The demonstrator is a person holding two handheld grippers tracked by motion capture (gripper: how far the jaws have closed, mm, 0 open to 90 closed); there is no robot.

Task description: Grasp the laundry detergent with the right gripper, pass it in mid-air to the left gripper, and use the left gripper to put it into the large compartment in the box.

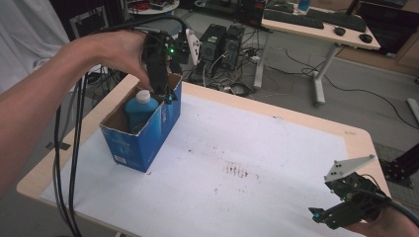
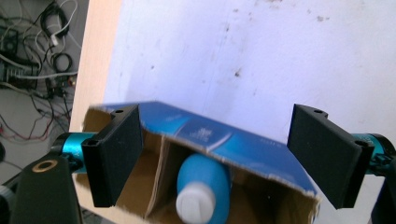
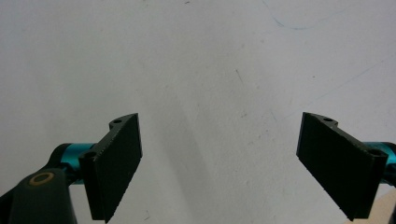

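The table point(image 1: 291, 123), a pale wooden top under a white sheet marked with dark specks, lies beneath both tongs. The left gripper point(image 1: 160, 81) hangs over the open top of a blue cardboard box point(image 1: 148, 138) standing at the table's left side, its tips just at the box's far rim. In the left gripper view the left gripper point(image 2: 215, 156) has its jaws spread wide, holding nothing, with the box point(image 2: 205, 133) directly below and between them. Inside the box, under that gap, lies a blue bottle point(image 2: 205, 182) with a white cap point(image 2: 195, 203); from the high view the bottle point(image 1: 140, 111) stands against the box's near wall, just beneath the tongs. The right gripper point(image 1: 341, 215) hovers well apart at the table's near right corner, and in its own view the right gripper point(image 3: 219, 163) is likewise spread wide over bare white sheet.
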